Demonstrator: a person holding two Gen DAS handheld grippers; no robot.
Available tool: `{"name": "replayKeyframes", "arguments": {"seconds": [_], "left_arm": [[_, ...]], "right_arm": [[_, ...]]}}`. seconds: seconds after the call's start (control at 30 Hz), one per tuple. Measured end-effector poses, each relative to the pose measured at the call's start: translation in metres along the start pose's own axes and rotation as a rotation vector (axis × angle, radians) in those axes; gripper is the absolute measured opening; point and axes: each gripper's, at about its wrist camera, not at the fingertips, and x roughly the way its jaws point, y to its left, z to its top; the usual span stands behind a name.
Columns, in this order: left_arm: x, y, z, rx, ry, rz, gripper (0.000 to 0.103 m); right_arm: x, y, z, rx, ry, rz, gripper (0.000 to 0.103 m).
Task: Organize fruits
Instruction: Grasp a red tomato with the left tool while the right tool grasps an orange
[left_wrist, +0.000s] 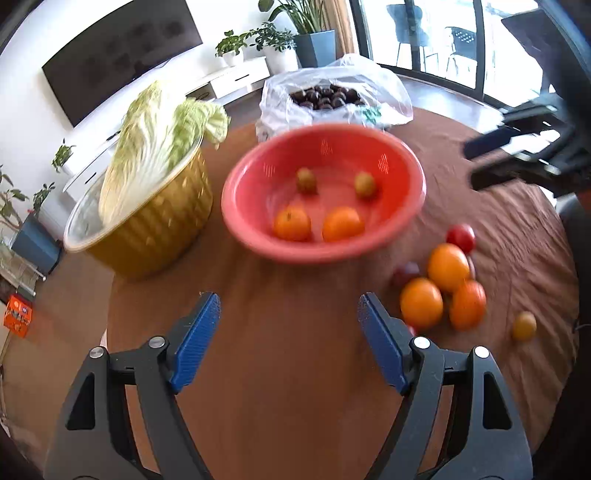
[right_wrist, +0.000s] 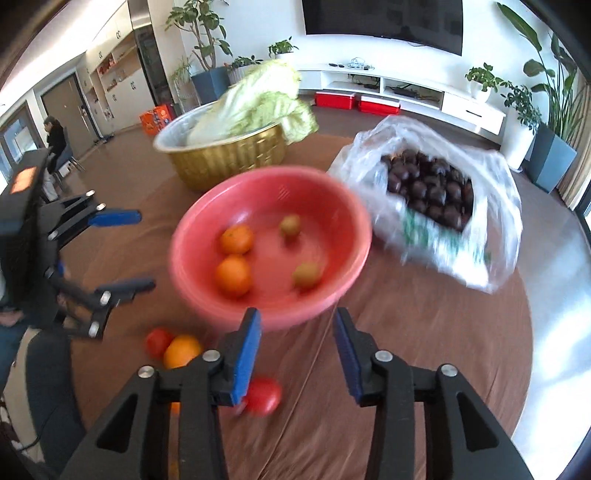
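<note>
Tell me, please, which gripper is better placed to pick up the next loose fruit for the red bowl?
Probably the right gripper: it is open and empty, and a red tomato lies just beside its left finger. The left gripper, also open, hovers over bare tablecloth, with the oranges off to its right.

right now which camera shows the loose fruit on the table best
The left wrist view: the pile of oranges, a tomato and a small yellow fruit lie unobstructed beside the red bowl. The right wrist view shows only an orange and two tomatoes, partly hidden behind its own fingers.
</note>
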Motion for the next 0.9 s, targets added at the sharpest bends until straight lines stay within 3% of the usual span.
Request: {"name": "replayKeyframes", "arguments": {"seconds": [0.13, 0.27, 0.9], "left_arm": [[-0.013, -0.013, -0.028, -0.007, 0.005, -0.022, 0.076], [-0.015, -0.034, -0.047, 0.047, 0.024, -0.028, 0.076], [-0.007, -0.025, -0.060, 0.033, 0.035, -0.042, 0.076]], "right_arm": [[-0.009, 0.028, -0.045, 0.029, 0.024, 0.059, 0.045], [-0.003, 0.058, -0.063, 0.032, 0.061, 0.096, 0.045], [0.052, 0.078, -0.048, 0.108, 0.173, 0.031, 0.045]]}}
